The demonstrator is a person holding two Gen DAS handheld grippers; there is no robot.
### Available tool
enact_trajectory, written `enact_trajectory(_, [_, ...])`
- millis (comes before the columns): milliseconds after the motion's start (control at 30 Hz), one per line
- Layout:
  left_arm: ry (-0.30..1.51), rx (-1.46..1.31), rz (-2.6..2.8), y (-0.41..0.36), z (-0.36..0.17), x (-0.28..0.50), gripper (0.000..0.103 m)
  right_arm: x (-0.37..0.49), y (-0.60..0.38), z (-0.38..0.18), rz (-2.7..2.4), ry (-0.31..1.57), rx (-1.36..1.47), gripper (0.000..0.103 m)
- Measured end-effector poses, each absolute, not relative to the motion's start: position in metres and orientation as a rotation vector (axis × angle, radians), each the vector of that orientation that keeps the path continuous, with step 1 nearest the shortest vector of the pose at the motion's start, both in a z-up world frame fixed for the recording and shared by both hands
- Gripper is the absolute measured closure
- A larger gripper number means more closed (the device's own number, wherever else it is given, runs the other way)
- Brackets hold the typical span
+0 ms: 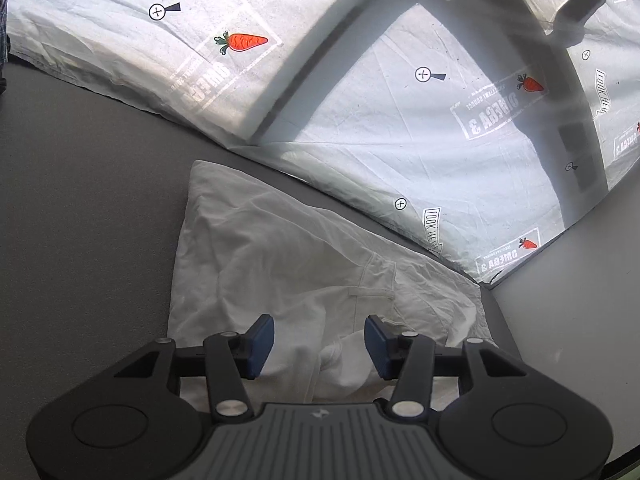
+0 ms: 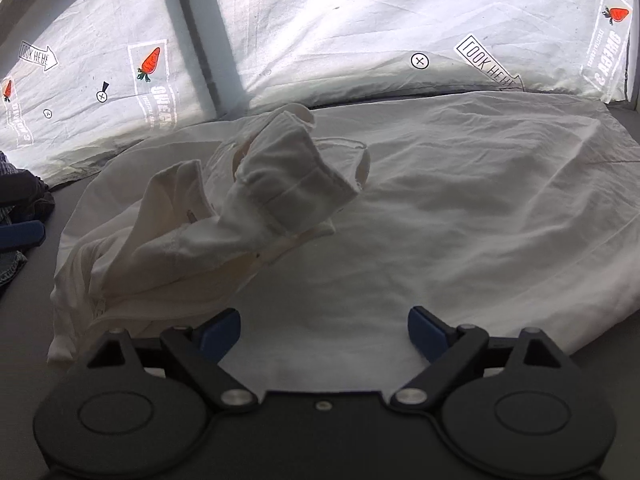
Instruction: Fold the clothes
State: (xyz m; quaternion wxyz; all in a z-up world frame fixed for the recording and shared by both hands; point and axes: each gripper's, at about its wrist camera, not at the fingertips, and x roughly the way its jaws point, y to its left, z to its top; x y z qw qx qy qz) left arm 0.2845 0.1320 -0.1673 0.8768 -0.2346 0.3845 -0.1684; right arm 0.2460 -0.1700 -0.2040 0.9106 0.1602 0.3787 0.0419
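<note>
A white garment lies partly folded on the grey table. My left gripper hovers over its near end with the blue pads apart; a bunched fold of the cloth lies below the gap, and neither pad presses on it. In the right wrist view the same white garment spreads wide, with a crumpled, stitched band sticking up at the left. My right gripper stands open just above the flat cloth, with nothing between its fingers.
A white sheet printed with carrots and arrows hangs behind the table's far edge. At the left edge of the right wrist view sit a blue pad of the other gripper and a heap of dark denim clothing. Bare grey table lies left of the garment.
</note>
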Motion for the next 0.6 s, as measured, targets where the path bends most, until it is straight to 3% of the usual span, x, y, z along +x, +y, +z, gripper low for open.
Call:
enact_trajectory(167, [0.886,-0.303,-0.199,0.144,-0.190,0.283,0.052,0.238,-0.208,-0.207,0.130,0.745,0.850,0.047])
enact_trajectory(300, [0.925,-0.330,-0.184,0.149,-0.208,0.280,0.051,0.243,-0.215,-0.214,0.158,0.689,1.077,0.046])
enact_trajectory(433, [0.939,-0.315,-0.185,0.147,-0.215,0.281,0.046,0.261,-0.208,-0.207,0.159,0.682,1.084,0.017])
enact_trajectory(600, [0.955,-0.319,-0.183,0.145,-0.222,0.284,0.045,0.303,-0.196,-0.215,0.125,0.771,0.994,0.018])
